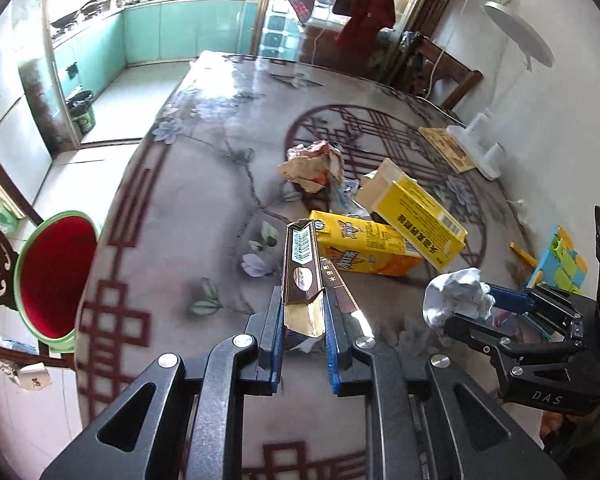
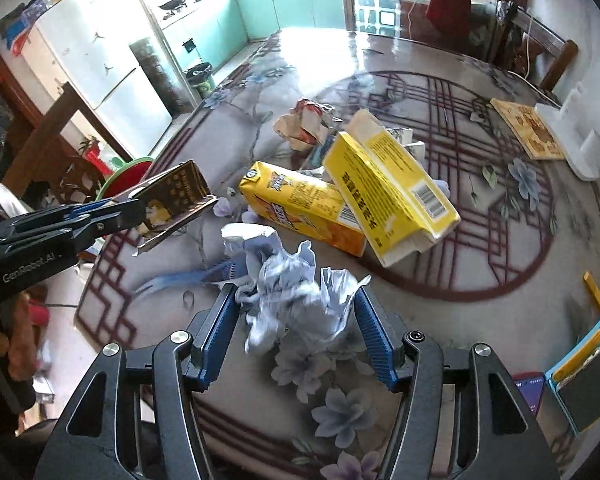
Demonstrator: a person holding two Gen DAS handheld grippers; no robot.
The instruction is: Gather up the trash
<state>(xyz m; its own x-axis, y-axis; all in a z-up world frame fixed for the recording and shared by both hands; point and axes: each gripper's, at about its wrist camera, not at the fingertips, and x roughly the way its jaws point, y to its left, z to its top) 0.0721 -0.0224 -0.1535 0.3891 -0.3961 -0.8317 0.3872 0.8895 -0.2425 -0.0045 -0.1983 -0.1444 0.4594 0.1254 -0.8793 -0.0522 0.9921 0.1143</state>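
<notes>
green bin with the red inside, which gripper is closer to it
Left. The left gripper, shut on a brown carton, is over the table edge next to the green bin. The right gripper, holding crumpled paper, is farther in over the table.

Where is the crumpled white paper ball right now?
The crumpled white paper ball sits between the right hand-held gripper's blue pads, just in front of the yellow carton, above the floral table.

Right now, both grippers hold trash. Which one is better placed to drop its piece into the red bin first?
Left, probably. The left gripper, shut on the flattened brown carton, is on the side of the green-rimmed red bin past the table edge. The right gripper, holding crumpled paper, sits farther away.
</notes>
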